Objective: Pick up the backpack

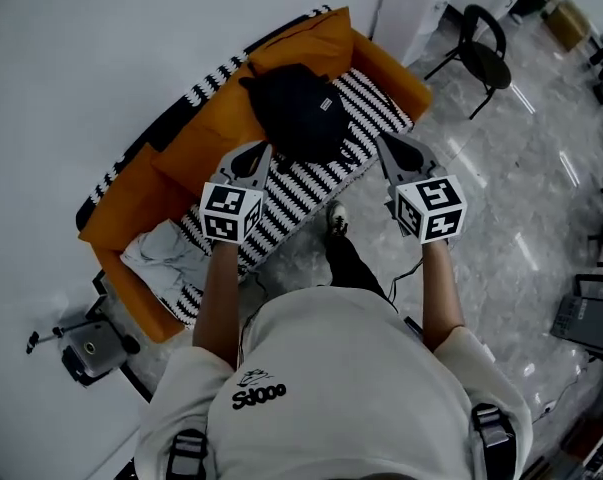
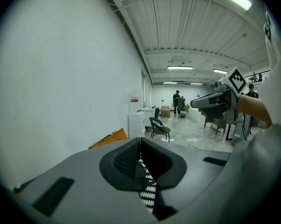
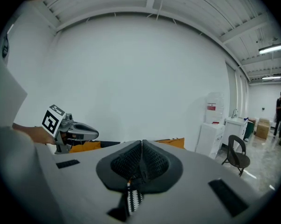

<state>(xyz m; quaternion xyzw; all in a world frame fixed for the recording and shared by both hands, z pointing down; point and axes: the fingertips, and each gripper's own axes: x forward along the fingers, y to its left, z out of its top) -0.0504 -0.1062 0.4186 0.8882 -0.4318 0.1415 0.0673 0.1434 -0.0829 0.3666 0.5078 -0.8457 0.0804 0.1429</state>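
A black backpack (image 1: 299, 113) is shown lying on the striped seat of an orange sofa (image 1: 131, 203), against its backrest. The left gripper (image 1: 261, 151) and right gripper (image 1: 384, 140) are held near the sofa's front edge, fingers clenched on nothing. Unless the fingers are opened before contact, the backpack could be shoved into the backrest, or loose fabric pinched and dropped.

Large workshop hall, polished floor (image 1: 526, 173), sofa (image 1: 221, 118)
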